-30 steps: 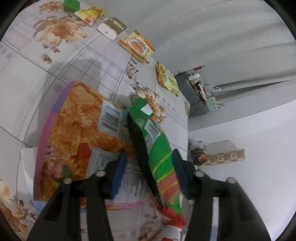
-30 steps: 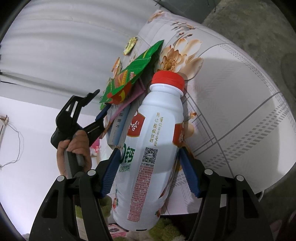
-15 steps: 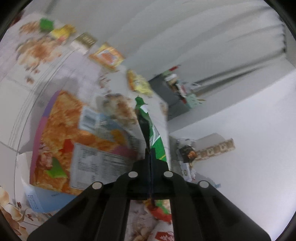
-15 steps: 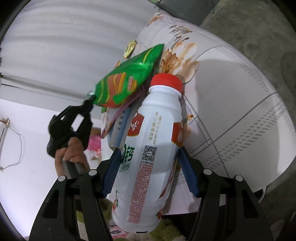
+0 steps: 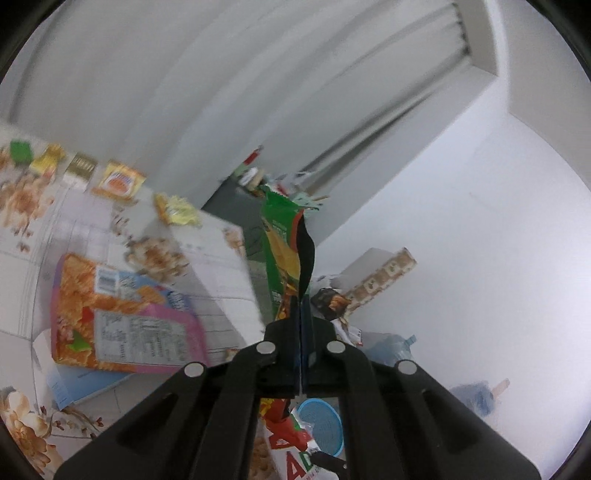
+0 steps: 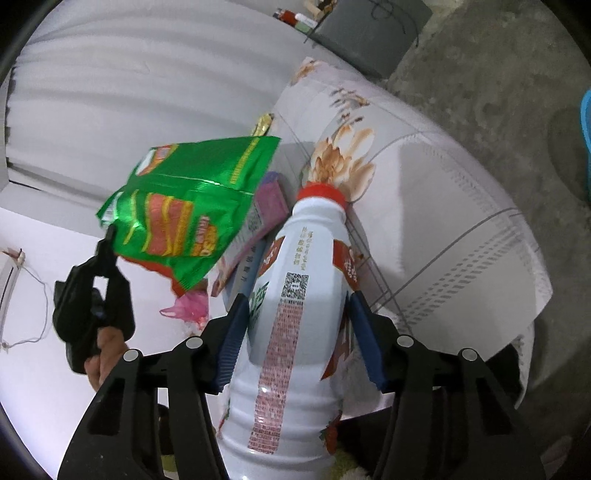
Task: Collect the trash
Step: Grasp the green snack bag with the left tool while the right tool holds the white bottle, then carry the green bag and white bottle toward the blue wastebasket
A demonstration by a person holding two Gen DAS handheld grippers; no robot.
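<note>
My left gripper (image 5: 301, 306) is shut on the bottom edge of a green snack bag (image 5: 284, 236), which hangs lifted in the air beside the table. The right wrist view shows the same bag (image 6: 192, 206) raised above the table's near corner, with a hand below it on the left gripper (image 6: 107, 240). A white bottle (image 6: 295, 332) with a red cap (image 6: 321, 192) lies between the blue pads of my right gripper (image 6: 295, 306). Its jaws are closing and the pads meet both sides of the bottle.
An orange and pink box (image 5: 110, 314) lies on the floral tablecloth (image 6: 443, 221). Several small wrappers (image 5: 118, 181) line the table's far edge. A blue basket (image 5: 321, 424) sits on the floor below. A dark cabinet (image 6: 369, 33) stands beyond the table.
My left gripper shut on the green bag and lifted it up off the box and table. The right jaws narrowed onto the white bottle.
</note>
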